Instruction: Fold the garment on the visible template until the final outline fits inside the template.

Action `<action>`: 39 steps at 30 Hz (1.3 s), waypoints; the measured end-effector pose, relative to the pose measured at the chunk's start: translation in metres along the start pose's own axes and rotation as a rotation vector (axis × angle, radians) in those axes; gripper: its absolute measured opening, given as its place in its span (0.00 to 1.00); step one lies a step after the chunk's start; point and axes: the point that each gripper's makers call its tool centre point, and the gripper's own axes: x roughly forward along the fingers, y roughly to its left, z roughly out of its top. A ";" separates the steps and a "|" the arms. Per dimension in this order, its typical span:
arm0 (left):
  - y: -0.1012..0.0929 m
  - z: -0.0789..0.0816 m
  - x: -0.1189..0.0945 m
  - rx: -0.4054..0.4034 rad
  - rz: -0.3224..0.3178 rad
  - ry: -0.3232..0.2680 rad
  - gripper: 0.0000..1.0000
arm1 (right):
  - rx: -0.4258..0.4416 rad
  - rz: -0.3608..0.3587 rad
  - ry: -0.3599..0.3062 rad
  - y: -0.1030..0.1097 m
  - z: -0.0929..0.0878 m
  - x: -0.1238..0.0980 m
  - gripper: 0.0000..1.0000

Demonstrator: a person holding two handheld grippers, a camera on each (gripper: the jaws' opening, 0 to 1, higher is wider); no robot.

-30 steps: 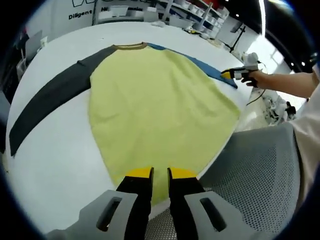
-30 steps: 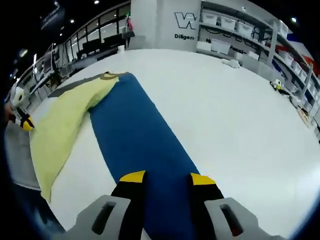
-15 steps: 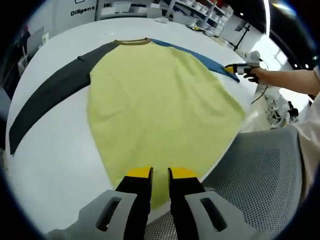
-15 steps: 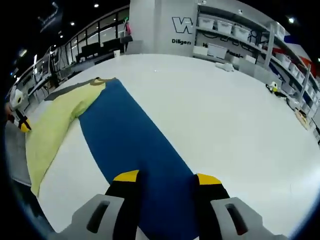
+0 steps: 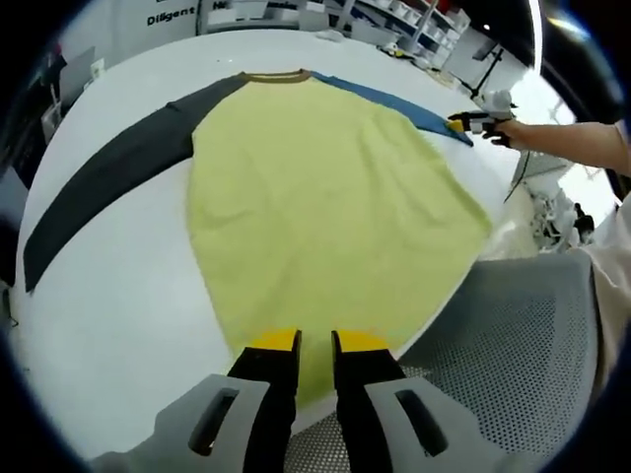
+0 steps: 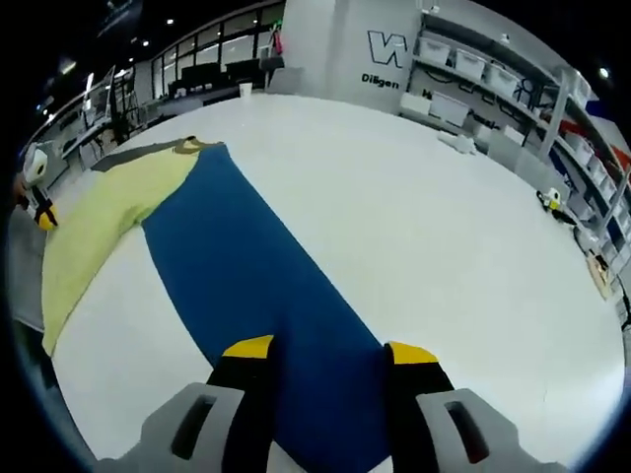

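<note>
A long-sleeved garment lies flat on the white table. It has a yellow body, a dark grey sleeve, a blue sleeve and a brown collar. My left gripper sits at the yellow hem by the table's near edge, its jaws nearly together with the fabric between them. My right gripper stands open, one jaw on each side of the blue sleeve's end. In the left gripper view the right gripper appears at the blue sleeve's tip, held by a hand. The left gripper appears far left in the right gripper view.
A grey mesh chair stands against the table's near edge, right of my left gripper. Shelves with white bins line the back wall. Bare white tabletop stretches to the right of the blue sleeve.
Both views have shifted a little. The right gripper's jaws stand slightly wider than a second ago. In the left gripper view the hand with the right gripper sits higher and further out.
</note>
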 end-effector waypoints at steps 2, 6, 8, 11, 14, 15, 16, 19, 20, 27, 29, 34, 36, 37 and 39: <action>0.001 0.000 0.000 -0.004 0.006 0.000 0.10 | -0.006 -0.003 0.004 -0.005 0.001 0.002 0.35; 0.000 0.003 0.001 -0.012 0.008 -0.007 0.11 | -0.002 0.002 0.011 -0.010 0.000 0.004 0.38; -0.001 0.005 0.001 -0.011 0.010 -0.010 0.11 | -0.003 0.003 0.009 -0.012 0.000 0.005 0.38; 0.002 0.011 0.000 -0.013 0.019 -0.023 0.13 | 0.014 -0.011 0.018 -0.014 0.002 0.007 0.38; 0.010 0.026 -0.002 0.003 0.035 -0.053 0.17 | -0.060 -0.013 0.030 -0.006 0.008 0.007 0.31; 0.014 0.031 -0.003 0.003 0.040 -0.062 0.18 | -0.084 0.000 0.032 0.000 0.009 0.007 0.28; 0.017 0.035 -0.004 0.006 0.046 -0.072 0.20 | -0.085 0.000 0.029 0.007 0.014 0.007 0.29; 0.035 0.055 -0.008 0.032 0.075 -0.106 0.24 | -0.056 0.021 -0.062 0.023 0.040 0.008 0.37; 0.041 0.060 -0.008 0.034 0.082 -0.114 0.25 | -0.081 0.033 -0.057 0.031 0.045 0.008 0.36; 0.094 0.107 -0.009 0.025 0.146 -0.195 0.44 | -0.091 0.103 -0.130 0.077 0.084 0.022 0.41; 0.107 0.120 -0.010 0.031 0.162 -0.212 0.48 | -0.095 0.116 -0.145 0.089 0.092 0.027 0.43; 0.124 0.148 -0.004 0.089 0.170 -0.258 0.68 | -0.074 0.156 -0.173 0.108 0.109 0.045 0.48; 0.125 0.159 0.001 0.149 0.165 -0.265 0.72 | -0.072 0.178 -0.190 0.121 0.117 0.051 0.51; 0.122 0.166 0.005 0.192 0.150 -0.276 0.74 | -0.072 0.186 -0.192 0.125 0.120 0.053 0.52; 0.119 0.175 0.014 0.234 0.132 -0.272 0.78 | -0.099 0.212 -0.201 0.140 0.126 0.061 0.55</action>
